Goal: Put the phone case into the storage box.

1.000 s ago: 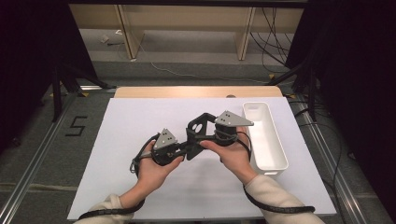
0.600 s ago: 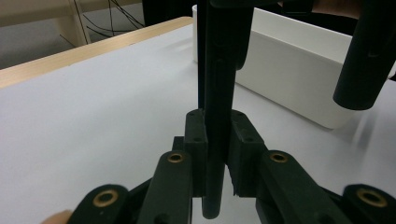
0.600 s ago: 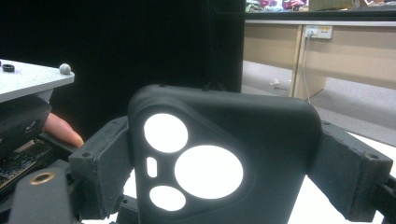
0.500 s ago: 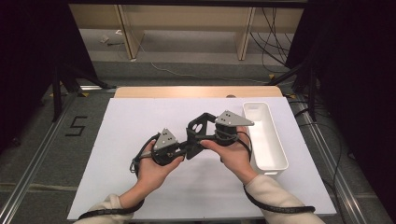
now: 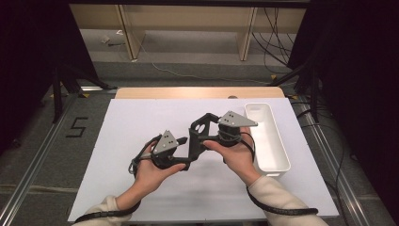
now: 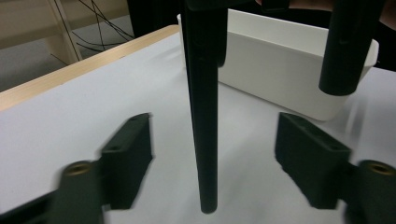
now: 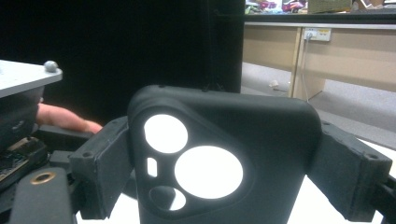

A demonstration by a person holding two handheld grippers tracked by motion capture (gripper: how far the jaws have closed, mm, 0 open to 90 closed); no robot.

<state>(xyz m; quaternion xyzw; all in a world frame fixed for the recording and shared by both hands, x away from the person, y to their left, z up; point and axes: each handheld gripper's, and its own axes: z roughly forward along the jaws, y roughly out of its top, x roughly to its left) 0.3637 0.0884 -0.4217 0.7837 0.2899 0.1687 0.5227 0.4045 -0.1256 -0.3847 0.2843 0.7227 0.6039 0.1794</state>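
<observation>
From the high view you hold both tools close together over the middle of the bench (image 5: 141,113), your left gripper (image 5: 181,157) toward the near side and your right gripper (image 5: 200,134) just beyond it, with a black phone case (image 5: 197,136) standing on edge between them; the white tray (image 5: 277,155) lies along the right edge, well apart from the case and with nothing visible in it. In the left gripper view, the jaws have just been opening: both pads stand wide to either side, and the case hangs edge-on as a thin dark strip (image 6: 203,116) in the gap, touching neither pad, with the tray (image 6: 280,79) behind it. So your left gripper has let go, and the case no longer depends on it. In the right gripper view, the jaws are clamped on the case (image 7: 219,158), one pad on each side edge, its camera cut-outs facing the lens and glowing white from the bench behind. The grip looks square and firm, so the handover reads as complete. The likely next step is to carry the case toward the tray with the right gripper alone, drawing the left one clear first so it does not catch the case's lower edge.
</observation>
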